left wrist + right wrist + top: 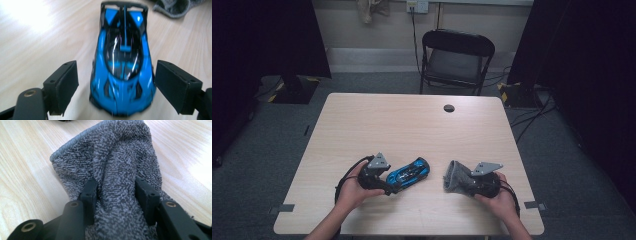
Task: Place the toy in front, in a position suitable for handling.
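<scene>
A blue and black toy car (409,172) lies on the light wooden table (412,120) near the front, left of centre. My left gripper (393,184) is at the car's near end, and in the left gripper view the car (123,65) sits between its open jaws (116,64), with a clear gap at the left pad (62,85). To the right lies a bunched grey towel (454,175). My right gripper (464,184) is shut on the towel's near end. In the right gripper view the towel (112,152) bulges between both pads of that gripper (116,181).
A black folding chair (457,60) stands behind the table's far edge. A dark round cable hole (449,108) sits near the table's far edge. Black curtains hang at both sides and cables (532,117) lie on the floor at the right.
</scene>
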The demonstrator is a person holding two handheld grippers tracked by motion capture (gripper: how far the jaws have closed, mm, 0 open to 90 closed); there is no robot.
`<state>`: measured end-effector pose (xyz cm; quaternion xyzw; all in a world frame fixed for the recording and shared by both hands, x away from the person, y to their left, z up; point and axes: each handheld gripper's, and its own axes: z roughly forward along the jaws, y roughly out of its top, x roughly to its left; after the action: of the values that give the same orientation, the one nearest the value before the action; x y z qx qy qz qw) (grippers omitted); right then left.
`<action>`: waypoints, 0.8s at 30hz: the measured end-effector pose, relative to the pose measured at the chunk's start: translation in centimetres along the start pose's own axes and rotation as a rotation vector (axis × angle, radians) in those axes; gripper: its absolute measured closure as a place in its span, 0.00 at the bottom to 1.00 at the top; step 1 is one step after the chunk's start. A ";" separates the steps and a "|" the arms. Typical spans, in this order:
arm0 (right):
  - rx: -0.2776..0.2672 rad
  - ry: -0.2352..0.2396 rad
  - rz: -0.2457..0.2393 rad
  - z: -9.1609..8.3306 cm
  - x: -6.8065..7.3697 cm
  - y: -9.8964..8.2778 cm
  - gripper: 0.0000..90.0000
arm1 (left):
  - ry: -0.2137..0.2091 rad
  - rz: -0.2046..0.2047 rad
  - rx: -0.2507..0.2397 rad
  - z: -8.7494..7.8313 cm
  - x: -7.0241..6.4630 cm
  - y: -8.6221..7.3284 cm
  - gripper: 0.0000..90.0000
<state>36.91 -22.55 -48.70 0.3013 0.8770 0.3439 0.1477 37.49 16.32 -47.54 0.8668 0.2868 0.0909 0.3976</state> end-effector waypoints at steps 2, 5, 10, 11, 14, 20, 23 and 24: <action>0.002 -0.003 -0.003 0.0 0.0 0.0 0.63 | 0.004 0.008 0.001 -0.3 -0.3 -0.6 0.22; -0.002 -0.004 0.000 0.0 0.0 0.0 0.63 | 0.001 0.011 0.006 -0.2 -0.6 -1.2 0.23; 0.003 -0.014 -0.002 0.1 0.3 0.1 0.59 | 0.008 0.031 0.027 0.5 -0.9 -1.9 0.23; 0.002 -0.016 0.000 0.1 0.4 0.1 0.59 | 0.014 0.036 0.029 0.6 -0.9 -2.0 0.23; 0.003 -0.019 -0.009 0.1 0.4 0.1 0.57 | 0.022 0.023 0.034 0.9 -0.9 -2.1 0.22; 0.003 -0.015 -0.003 0.1 0.4 0.1 0.56 | 0.031 0.043 0.011 1.2 -0.6 -2.3 0.17; 0.001 -0.012 0.006 0.2 0.5 0.1 0.51 | 0.021 0.046 0.011 1.2 -0.4 -2.3 0.17; 0.002 -0.012 0.012 0.2 0.6 0.2 0.48 | 0.018 0.053 0.012 1.2 -0.4 -2.3 0.16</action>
<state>36.63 -21.99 -48.78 0.3086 0.8747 0.3422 0.1505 36.65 16.51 -50.06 0.8757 0.2678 0.1072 0.3872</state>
